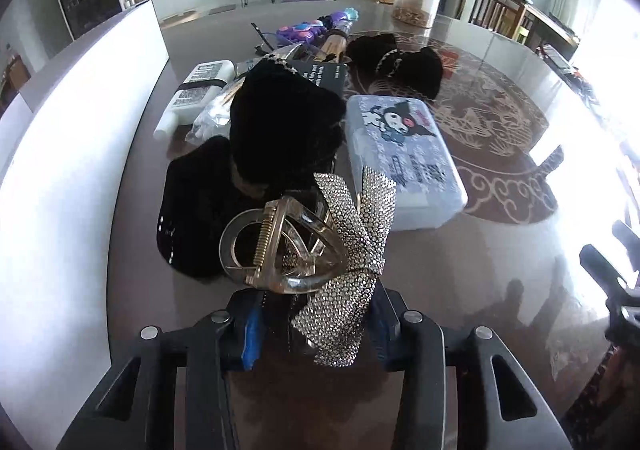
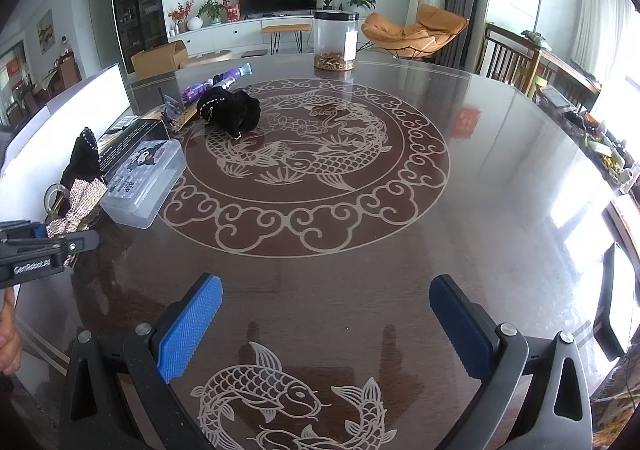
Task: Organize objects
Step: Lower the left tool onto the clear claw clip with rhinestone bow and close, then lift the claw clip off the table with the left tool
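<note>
A clear hair claw clip with a rhinestone bow sits at the tip of my left gripper. The bow's tail lies between the blue pads, and the gripper is shut on it, just above the table. In the right wrist view the same bow sticks out of the left gripper at the left edge. Behind the clip lie a black velvet bow and a pale blue cartoon box. My right gripper hovers open over bare table, nothing between its fingers.
A second black bow, a white tube, a black carton and a purple toy crowd the far left of the round table. A clear jar stands at the back. A white panel borders the left.
</note>
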`<state>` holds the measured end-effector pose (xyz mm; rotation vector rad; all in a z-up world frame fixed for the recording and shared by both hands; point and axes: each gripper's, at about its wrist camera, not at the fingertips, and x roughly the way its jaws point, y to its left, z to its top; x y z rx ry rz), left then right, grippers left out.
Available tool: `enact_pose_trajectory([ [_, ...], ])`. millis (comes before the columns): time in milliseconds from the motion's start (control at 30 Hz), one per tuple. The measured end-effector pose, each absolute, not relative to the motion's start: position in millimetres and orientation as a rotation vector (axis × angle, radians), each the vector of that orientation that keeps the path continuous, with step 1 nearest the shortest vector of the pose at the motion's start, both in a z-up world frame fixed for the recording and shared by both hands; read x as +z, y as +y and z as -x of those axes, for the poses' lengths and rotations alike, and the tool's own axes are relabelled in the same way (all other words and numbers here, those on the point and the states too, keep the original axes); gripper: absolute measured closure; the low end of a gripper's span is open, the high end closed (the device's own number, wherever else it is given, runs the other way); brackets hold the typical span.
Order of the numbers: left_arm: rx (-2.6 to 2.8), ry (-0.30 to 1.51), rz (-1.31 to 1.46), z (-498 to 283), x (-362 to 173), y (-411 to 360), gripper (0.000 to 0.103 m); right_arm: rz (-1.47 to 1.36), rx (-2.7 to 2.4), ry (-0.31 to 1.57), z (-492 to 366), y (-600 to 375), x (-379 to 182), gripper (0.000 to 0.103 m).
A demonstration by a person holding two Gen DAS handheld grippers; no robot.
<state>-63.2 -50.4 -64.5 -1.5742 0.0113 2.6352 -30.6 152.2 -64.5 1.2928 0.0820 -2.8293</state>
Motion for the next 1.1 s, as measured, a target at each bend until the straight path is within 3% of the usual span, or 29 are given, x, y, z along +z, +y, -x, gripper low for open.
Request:
enact_pose_trajectory([
  [267, 2.587, 0.022, 1.566, 18, -66, -60, 0.06, -1.29, -2.831, 0.08, 31, 153, -65, 0.0],
  [300, 2.582, 0.028, 1.569, 16, -67, -62, 0.057, -1.289, -2.831, 0.08, 30, 153, -64, 0.0],
  [367, 2.579, 0.055, 1.575, 11, -68, -66, 0.034, -1.29, -2.83, 0.082, 30, 153, -64, 0.0],
  [400, 2.59, 0.064, 1.57, 9, -67, -68, 0.03, -1.292, -2.829, 0.086, 31, 153, -65, 0.0],
  [767, 2.592, 0.093, 1.607, 35, -76, -64, 0.013, -1.296, -2.826, 0.104, 31, 150, -66, 0.0],
  [833, 2.612, 0.086, 1.605, 40, -76, -62, 0.013, -1.287, -2.814, 0.1, 30, 150, -65, 0.0],
  [900, 2.637, 0.068, 1.599, 42, -76, -63, 0.02, -1.275, -2.778, 0.077, 30, 147, -65, 0.0],
  [933, 2.664, 0.059, 1.578, 41, -73, -63, 0.038, -1.273, -2.746, 0.051, 31, 145, -64, 0.0],
  [1000, 2.7, 0.031, 1.553, 37, -70, -67, 0.051, -1.292, -2.661, -0.078, 40, 138, -62, 0.0],
  [1100, 2.724, 0.013, 1.557, 30, -68, -73, 0.051, -1.33, -2.537, -0.169, 66, 102, -58, 0.0],
])
